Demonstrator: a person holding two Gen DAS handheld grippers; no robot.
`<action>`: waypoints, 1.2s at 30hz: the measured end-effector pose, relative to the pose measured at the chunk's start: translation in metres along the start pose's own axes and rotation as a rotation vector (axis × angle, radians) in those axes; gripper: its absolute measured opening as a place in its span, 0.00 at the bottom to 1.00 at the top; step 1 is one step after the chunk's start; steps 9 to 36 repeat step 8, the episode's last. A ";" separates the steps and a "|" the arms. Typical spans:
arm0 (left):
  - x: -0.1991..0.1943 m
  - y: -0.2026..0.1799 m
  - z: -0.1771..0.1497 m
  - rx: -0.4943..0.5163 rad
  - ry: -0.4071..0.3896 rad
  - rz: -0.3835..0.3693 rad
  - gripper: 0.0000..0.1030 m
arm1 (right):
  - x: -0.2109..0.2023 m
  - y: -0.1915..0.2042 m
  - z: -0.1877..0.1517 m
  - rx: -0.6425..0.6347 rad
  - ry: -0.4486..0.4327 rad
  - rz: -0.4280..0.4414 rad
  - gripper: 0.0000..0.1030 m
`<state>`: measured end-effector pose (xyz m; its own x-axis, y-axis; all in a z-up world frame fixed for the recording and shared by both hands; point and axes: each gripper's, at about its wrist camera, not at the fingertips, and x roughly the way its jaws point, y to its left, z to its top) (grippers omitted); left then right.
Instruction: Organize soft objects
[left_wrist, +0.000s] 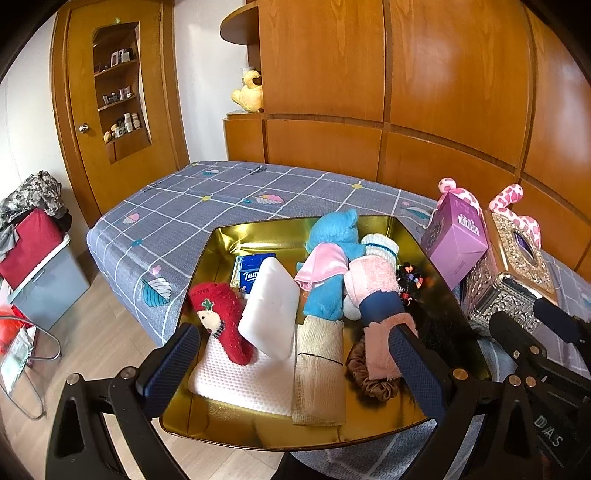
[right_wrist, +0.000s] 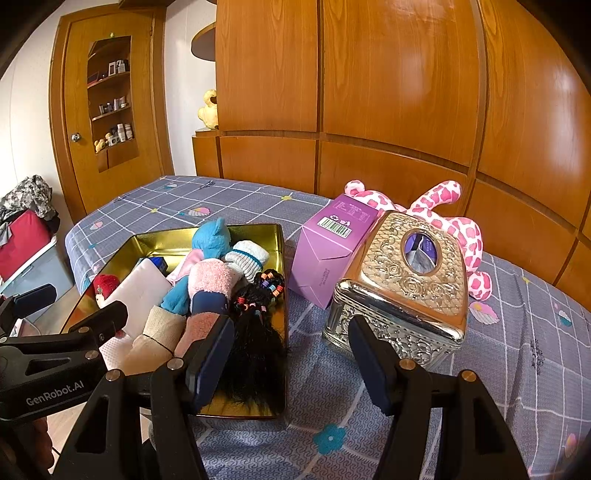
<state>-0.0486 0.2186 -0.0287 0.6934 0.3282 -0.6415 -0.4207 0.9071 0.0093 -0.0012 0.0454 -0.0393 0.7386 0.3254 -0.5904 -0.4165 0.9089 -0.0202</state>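
Left wrist view: gold tin (left_wrist: 229, 236) packed with soft toys and socks, near rim cut off. Left gripper (left_wrist: 295, 354) and right gripper (right_wrist: 291, 354) both gape, empty.

I see a bed covered in a grey-blue checked sheet with small shell and flower prints (right_wrist: 369, 424), running from my near edge toward the far wooden wall. Directly on it, at the left, sits a shallow gold metal tin with mirror-bright walls (left_wrist: 221, 243), filled with soft items. Just to its right a purple cardboard carton with a barcode (right_wrist: 325, 254) lies tilted on the sheet, leaning against an ornate silver-and-gold embossed tissue box (right_wrist: 406, 295) further right. Behind those two, at the far right, a pink-and-white spotted plush toy (right_wrist: 469, 240) lies on the sheet, touching the tissue box.
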 end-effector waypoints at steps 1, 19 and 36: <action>-0.001 0.000 0.000 -0.003 -0.006 0.001 1.00 | 0.000 0.000 0.000 -0.001 0.000 0.000 0.63; -0.005 0.000 0.000 0.000 -0.035 0.001 0.99 | 0.001 0.000 -0.001 0.003 0.000 -0.007 0.63; -0.005 0.000 0.000 0.000 -0.035 0.001 0.99 | 0.001 0.000 -0.001 0.003 0.000 -0.007 0.63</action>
